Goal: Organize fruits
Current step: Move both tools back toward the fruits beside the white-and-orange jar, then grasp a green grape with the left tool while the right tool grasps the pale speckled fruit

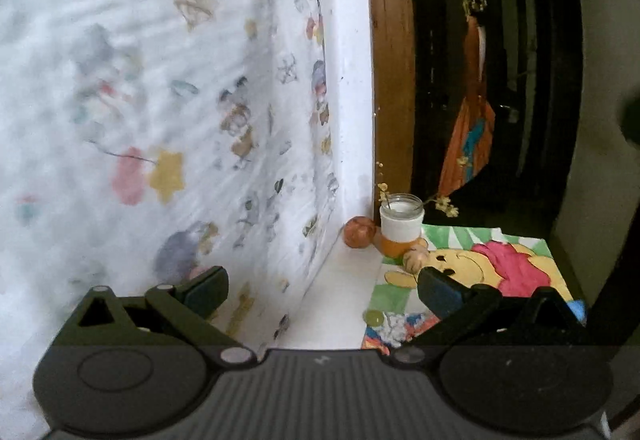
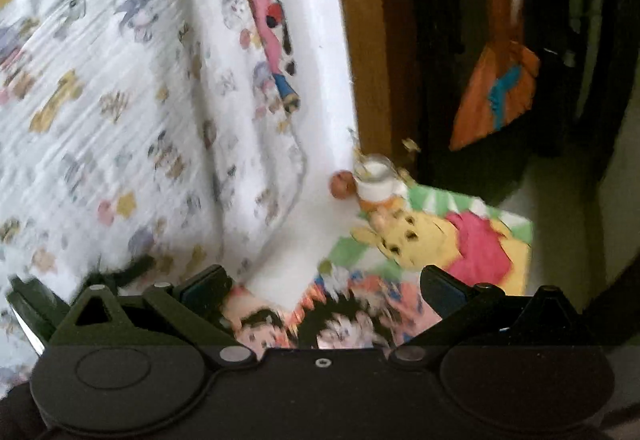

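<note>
Little of the sorting looked done: both the left claw (image 1: 322,290) and the right claw (image 2: 326,290) stood apart and empty, while the apple (image 1: 360,232) sat well ahead of them beside the jar (image 1: 401,218) on the desk (image 1: 340,304).

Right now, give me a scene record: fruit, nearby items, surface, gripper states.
fruit: reddish apple, in the corner by the wall
jar: white-filled glass jar with dried sprigs, right of the apple
surface: white tabletop with cartoon bear mat
left gripper: open, empty
right gripper: open, empty
</note>
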`<act>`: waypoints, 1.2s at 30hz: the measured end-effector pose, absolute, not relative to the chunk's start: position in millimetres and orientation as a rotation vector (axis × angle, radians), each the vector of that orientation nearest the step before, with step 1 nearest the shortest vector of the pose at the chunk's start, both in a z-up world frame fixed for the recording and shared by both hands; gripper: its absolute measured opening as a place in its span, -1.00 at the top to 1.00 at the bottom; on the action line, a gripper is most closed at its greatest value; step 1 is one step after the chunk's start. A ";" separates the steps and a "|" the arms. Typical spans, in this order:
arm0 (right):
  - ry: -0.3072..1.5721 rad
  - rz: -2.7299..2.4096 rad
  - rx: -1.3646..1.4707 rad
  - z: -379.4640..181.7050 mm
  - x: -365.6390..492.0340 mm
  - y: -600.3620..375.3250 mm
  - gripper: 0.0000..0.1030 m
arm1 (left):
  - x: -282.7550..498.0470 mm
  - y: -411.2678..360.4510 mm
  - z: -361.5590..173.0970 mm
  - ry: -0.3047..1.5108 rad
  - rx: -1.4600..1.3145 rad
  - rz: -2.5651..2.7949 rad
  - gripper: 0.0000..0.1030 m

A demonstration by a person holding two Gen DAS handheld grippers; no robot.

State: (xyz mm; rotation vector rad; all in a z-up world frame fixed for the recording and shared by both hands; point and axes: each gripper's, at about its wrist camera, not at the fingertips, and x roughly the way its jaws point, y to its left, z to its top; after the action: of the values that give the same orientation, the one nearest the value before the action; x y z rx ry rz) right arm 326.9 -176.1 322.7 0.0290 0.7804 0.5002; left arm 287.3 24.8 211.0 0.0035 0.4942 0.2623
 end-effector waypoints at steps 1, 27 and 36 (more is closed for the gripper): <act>0.773 0.518 0.031 318.2 339.3 -174.6 -0.99 | 294.4 25.9 204.1 0.493 -0.008 0.258 -1.00; 0.711 0.817 -0.125 6.4 605.6 -139.9 -0.99 | 436.5 34.5 -21.9 0.589 -0.328 0.327 -0.99; 0.720 0.845 -0.098 -17.6 642.2 -128.9 -0.90 | 441.0 42.1 -21.4 0.565 -0.366 0.286 -0.75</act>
State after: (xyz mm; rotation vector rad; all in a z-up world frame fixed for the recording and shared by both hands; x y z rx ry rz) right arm 642.2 -128.9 -17.6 -0.0985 0.7200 0.8448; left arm 441.0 42.1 -21.4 -0.3661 0.5649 0.2857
